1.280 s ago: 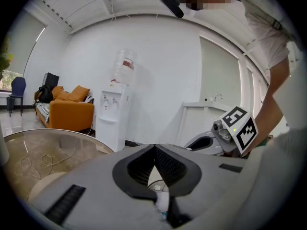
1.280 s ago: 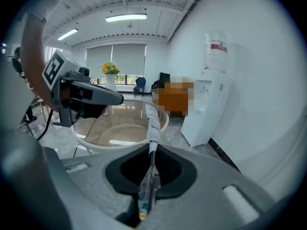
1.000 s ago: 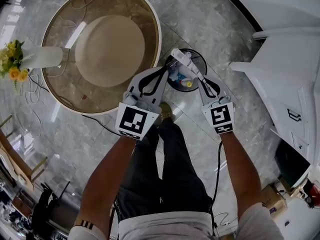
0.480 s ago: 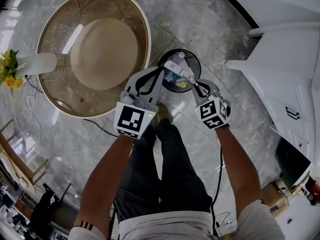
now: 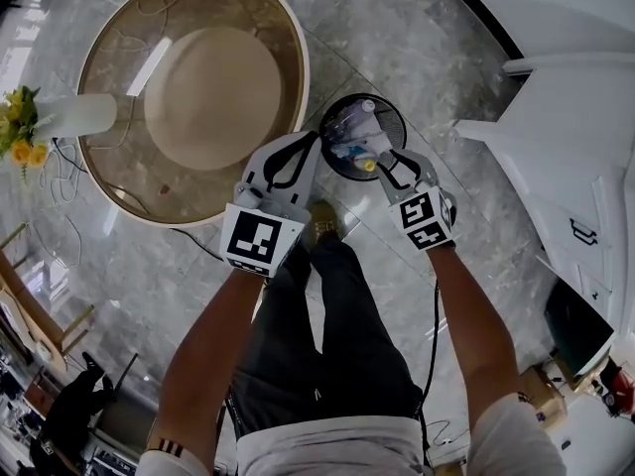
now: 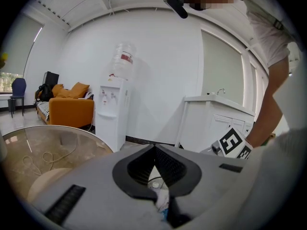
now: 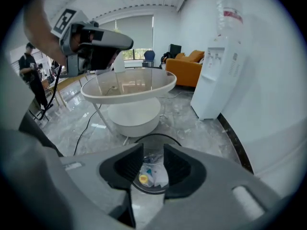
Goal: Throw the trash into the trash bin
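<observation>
The person is standing just behind the trash bin (image 5: 399, 119), which is sitting on the marble floor (image 5: 417, 48) just right of the round glass desk (image 5: 119, 177). Both forearms are reaching forward and down towards the bin. The left forearm (image 5: 213, 345) is carrying the left gripper (image 5: 316, 139) with its tip lying over the bin's left rim. The left gripper view is showing its jaws meeting at the tip, with nothing clamped between them. The right forearm (image 5: 471, 325) is angling the right gripper (image 5: 387, 162) steeply downward over the bin's near rim. Its jaws have just been opening and are now standing partly apart. Nothing is being pressed between them, and only the bin's interior is showing through the gap. The trash (image 5: 355, 139), a clear crumpled bundle with a small yellow piece, is lying inside the bin, directly below the right gripper's tips.
</observation>
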Tool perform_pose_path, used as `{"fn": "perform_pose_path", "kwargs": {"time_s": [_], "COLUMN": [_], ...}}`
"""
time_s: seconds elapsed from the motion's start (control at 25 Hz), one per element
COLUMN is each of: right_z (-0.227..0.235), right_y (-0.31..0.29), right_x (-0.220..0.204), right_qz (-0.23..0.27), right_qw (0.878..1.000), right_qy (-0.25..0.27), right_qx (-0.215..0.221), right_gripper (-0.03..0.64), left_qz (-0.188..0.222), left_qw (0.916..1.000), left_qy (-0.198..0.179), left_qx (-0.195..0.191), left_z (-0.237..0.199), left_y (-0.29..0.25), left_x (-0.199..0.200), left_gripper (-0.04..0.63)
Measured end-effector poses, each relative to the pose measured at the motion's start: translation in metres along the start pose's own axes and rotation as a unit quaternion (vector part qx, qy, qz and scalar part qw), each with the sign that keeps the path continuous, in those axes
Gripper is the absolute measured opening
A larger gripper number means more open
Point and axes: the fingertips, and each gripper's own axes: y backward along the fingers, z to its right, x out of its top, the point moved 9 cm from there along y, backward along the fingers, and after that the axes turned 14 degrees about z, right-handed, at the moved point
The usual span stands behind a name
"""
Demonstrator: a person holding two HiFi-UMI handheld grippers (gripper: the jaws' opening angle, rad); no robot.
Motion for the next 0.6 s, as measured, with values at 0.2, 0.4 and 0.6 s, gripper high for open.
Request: {"fn": "perform_pose_path", "kwargs": {"time_s": [0.2, 0.4, 0.6], "right_z": [0.000, 0.009, 0.011], "right_y": [0.011, 0.028, 0.058], "right_x": [0.037, 0.091, 0.165], "right_qz": [0.090, 0.168, 0.252], "right_qw": [0.996, 0.984, 0.965], "right_qy": [-0.020, -0.030, -0.049], "right_qx": [-0.018, -0.045, -0.045], "right_gripper": [0.077, 0.015, 0.002], "left_qz": [0.004, 0.021, 0.053], "left_qw": [0.9999, 0.9995, 0.9980], "left_qy": [0.003, 0.001, 0.006], "left_qx": [0.010, 0.022, 0.034], "left_z": [-0.001, -0.005, -0.006], "left_y": [0.009, 0.016, 0.029], "left_x": [0.010, 0.031, 0.089], "left_gripper": [0.000, 0.000, 0.000]}}
